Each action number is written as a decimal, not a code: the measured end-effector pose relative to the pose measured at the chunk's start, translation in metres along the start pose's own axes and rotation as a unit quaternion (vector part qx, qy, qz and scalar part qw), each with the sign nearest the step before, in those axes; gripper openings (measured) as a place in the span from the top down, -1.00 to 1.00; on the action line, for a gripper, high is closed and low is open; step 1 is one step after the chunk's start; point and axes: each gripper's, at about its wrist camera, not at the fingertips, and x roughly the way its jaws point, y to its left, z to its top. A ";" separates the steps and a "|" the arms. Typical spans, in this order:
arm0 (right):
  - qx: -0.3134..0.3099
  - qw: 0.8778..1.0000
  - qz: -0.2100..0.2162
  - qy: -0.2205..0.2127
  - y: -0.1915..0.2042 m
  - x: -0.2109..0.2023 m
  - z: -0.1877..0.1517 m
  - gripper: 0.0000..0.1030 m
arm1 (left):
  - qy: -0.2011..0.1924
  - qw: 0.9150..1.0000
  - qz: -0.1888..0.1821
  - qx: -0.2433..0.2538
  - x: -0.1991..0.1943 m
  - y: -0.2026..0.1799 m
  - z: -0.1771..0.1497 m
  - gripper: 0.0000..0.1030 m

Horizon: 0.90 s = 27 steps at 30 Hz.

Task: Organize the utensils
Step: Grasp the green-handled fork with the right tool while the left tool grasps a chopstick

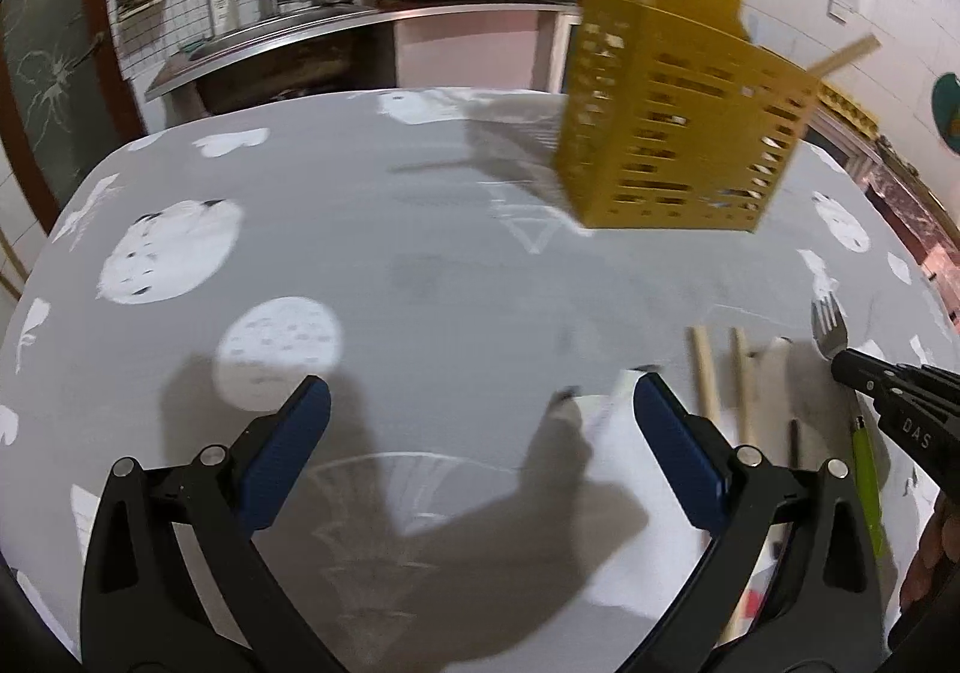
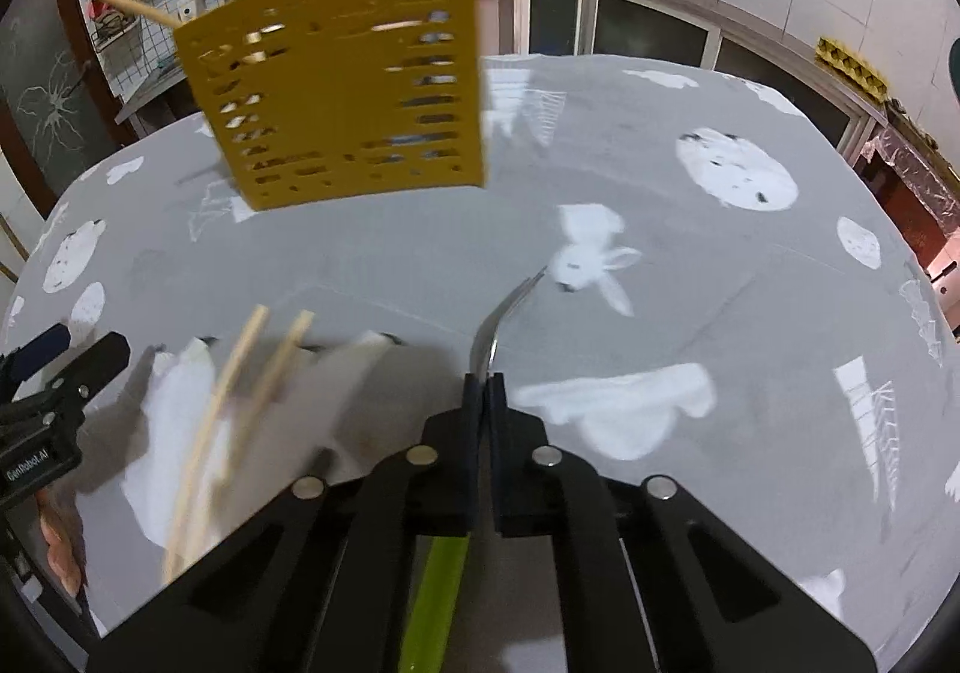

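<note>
The right gripper (image 2: 485, 376) is clamped on a green-handled fork (image 2: 510, 307), tines raised off the grey tablecloth (image 2: 690, 265), probably for carrying to the yellow slotted holder (image 2: 354, 90) standing further back. The left gripper (image 1: 480, 415) hovers with jaws wide apart, holding nothing. Two chopsticks (image 1: 720, 373) lie near the fork. Motion blur hides the holder's contents; the fork's handle is mostly out of sight.

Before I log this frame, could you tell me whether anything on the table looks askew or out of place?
One chopstick pokes sideways through the slots of the yellow utensil holder instead of standing upright. Two chopsticks lie loose on the tablecloth; the right gripper holds a fork.
</note>
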 end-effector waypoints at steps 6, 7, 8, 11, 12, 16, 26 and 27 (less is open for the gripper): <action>0.005 1.000 -0.006 -0.005 -0.030 -0.004 0.001 0.95 | 0.008 0.999 -0.014 0.029 0.004 -0.035 0.003 -0.79; 0.010 1.000 -0.006 -0.006 -0.035 -0.005 0.001 0.95 | 0.011 0.999 -0.014 0.034 0.005 -0.040 0.003 -0.75; 0.013 1.000 -0.005 -0.006 -0.039 -0.005 0.001 0.95 | 0.014 0.999 -0.014 0.039 0.007 -0.045 0.003 -0.72; 0.023 1.000 0.007 -0.005 -0.049 -0.003 0.000 0.95 | 0.037 0.997 -0.026 0.054 0.016 -0.059 0.002 -0.48; 0.024 1.000 0.010 -0.005 -0.050 -0.002 0.000 0.95 | 0.043 0.997 -0.027 0.056 0.019 -0.062 0.001 -0.41; 0.020 1.000 0.022 -0.007 -0.046 0.000 0.000 0.95 | 0.046 0.996 -0.023 0.068 0.024 -0.072 -0.001 -0.12; 0.008 1.000 0.025 0.011 -0.043 0.006 0.013 0.95 | 0.066 0.993 -0.044 0.089 0.027 -0.092 0.007 0.85; 0.007 1.000 0.027 0.010 -0.043 0.005 0.012 0.96 | 0.065 0.993 -0.043 0.091 0.027 -0.092 0.007 0.91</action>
